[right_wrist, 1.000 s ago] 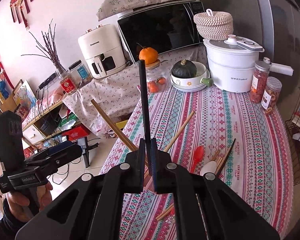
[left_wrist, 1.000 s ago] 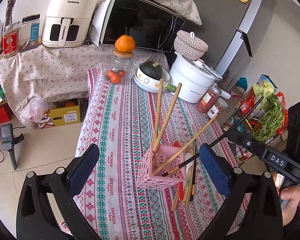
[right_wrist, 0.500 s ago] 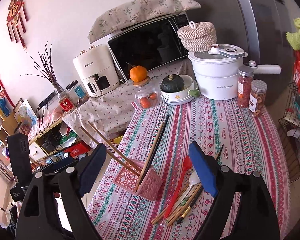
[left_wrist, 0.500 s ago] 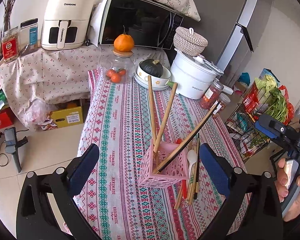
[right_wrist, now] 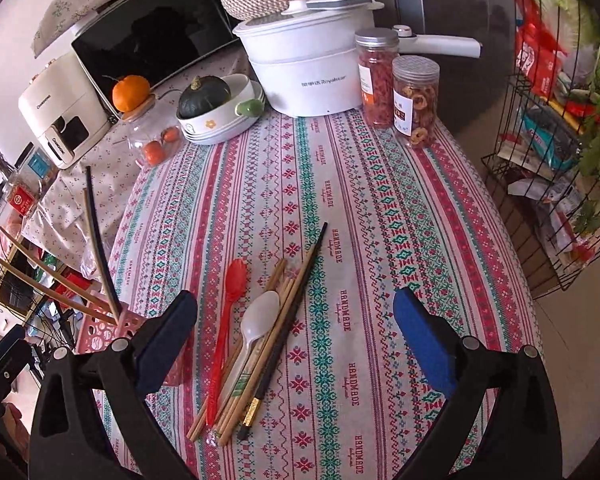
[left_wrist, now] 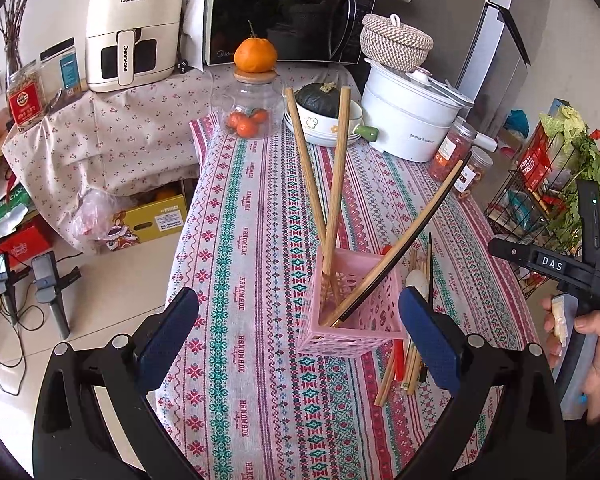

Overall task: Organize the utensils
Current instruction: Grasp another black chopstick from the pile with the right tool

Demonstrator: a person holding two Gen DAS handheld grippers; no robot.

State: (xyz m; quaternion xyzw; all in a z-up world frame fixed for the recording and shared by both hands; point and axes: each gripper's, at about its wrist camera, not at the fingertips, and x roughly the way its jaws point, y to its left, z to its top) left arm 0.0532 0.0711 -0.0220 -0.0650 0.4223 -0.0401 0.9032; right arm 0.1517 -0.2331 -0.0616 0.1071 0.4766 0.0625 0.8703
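A tablecloth (right_wrist: 380, 216) in red and green bands covered the table, with the word HANDMADE woven along its stripes. At the far end stood a black microwave (left_wrist: 284, 16) and a cream air fryer (left_wrist: 130, 26) marked CHANGHONG on its top and handle. The white electric pot (right_wrist: 312, 68) carried grey lettering on its side, perhaps "Royalstar", though the print was too small to be sure.

The left gripper (left_wrist: 298, 326) stood wide open with nothing clamped, its blue pads flanking the pink basket (left_wrist: 354, 312) without touching it. The basket stood upright near the table's middle. Two wooden chopsticks (left_wrist: 332, 184) rose from it, crossing partway up with their ends aimed at the far appliances; a dark chopstick (left_wrist: 412, 236) beside another pale one leaned toward the right, toward the jars.

The right gripper (right_wrist: 296, 330) was opening, its jaws spread wide and nothing pressed between them. It hung over the loose pile lying flat on the cloth just right of the basket: a bundle of bamboo chopsticks (right_wrist: 260, 344), a black chopstick (right_wrist: 296, 300) with a gold band at its near end, a red spoon (right_wrist: 226, 320) and a white spoon (right_wrist: 256, 320), bowls pointing away. All lay lengthwise, near-to-far. In the left view, the right gripper's black body bore the label DAS (left_wrist: 553, 263).
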